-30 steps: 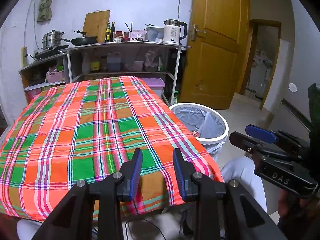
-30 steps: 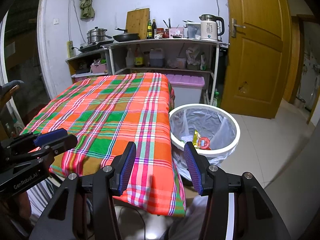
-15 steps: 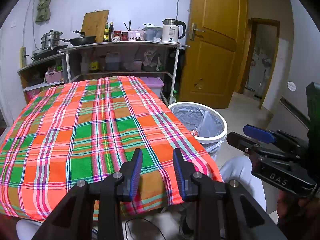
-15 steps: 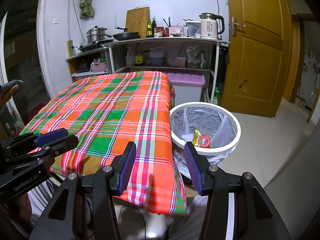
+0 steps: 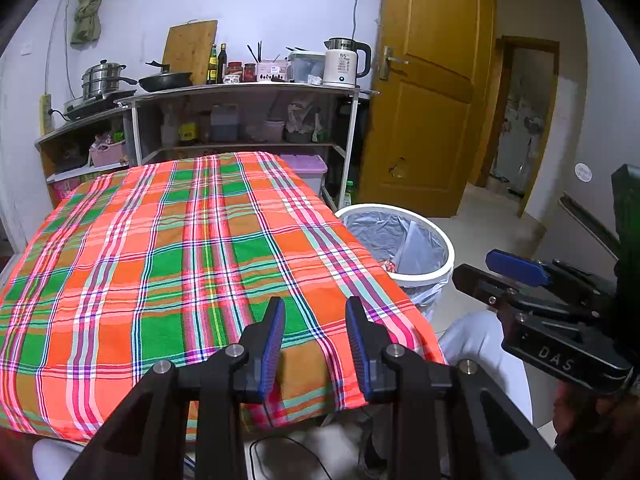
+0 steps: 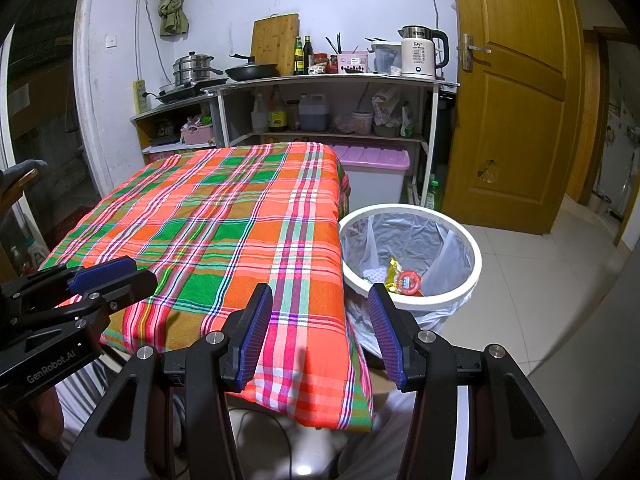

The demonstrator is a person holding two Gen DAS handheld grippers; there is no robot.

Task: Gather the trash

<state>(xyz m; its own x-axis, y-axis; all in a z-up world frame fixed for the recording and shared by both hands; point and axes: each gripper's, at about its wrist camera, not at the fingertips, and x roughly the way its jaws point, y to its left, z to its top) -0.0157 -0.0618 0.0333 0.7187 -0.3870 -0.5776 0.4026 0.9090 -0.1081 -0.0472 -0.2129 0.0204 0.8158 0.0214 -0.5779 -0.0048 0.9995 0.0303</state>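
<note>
Both tools empty — left tool (image 5: 314, 334) gaping narrowly, right tool (image 6: 320, 332) wider; trash (image 6: 402, 280) already in the bin (image 6: 472, 280) at two o'clock; table (image 5: 160, 260) seemingly bare — best to scan before reaching.

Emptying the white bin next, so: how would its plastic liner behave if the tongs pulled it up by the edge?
The liner looks thin and crinkled, so probably floppy, bunching rather than holding shape. Only a few wrappers lie inside, so likely light. It is folded over the bin rim, so it may snag or stretch.
</note>
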